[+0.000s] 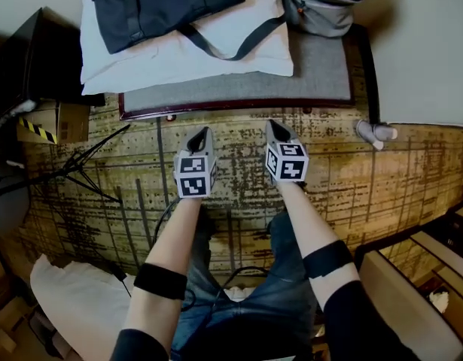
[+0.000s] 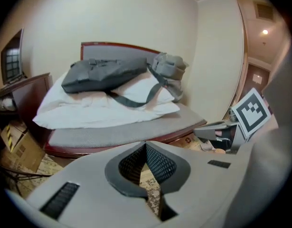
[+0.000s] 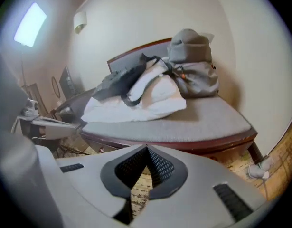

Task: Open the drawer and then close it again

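I cannot make out a drawer in any view. A dark wooden cabinet [image 1: 24,55] stands at the left, its front hidden from me. My left gripper [image 1: 203,131] and right gripper [image 1: 270,124] hang side by side over the patterned carpet [image 1: 351,186], pointing toward a cushioned bench [image 1: 314,74]. Both are shut and hold nothing. In the left gripper view the jaws [image 2: 146,145] meet tip to tip with only carpet behind them. The right gripper view shows the same closed tips [image 3: 146,148], and the bench [image 3: 198,122] lies just beyond.
On the bench lie a white pillow [image 1: 186,59], a black bag [image 1: 163,2] and a grey bag [image 1: 321,2]. A cardboard box [image 1: 54,120] and thin black stand legs [image 1: 80,168] are at the left. A pale slipper [image 1: 376,134] lies by the bench's right leg.
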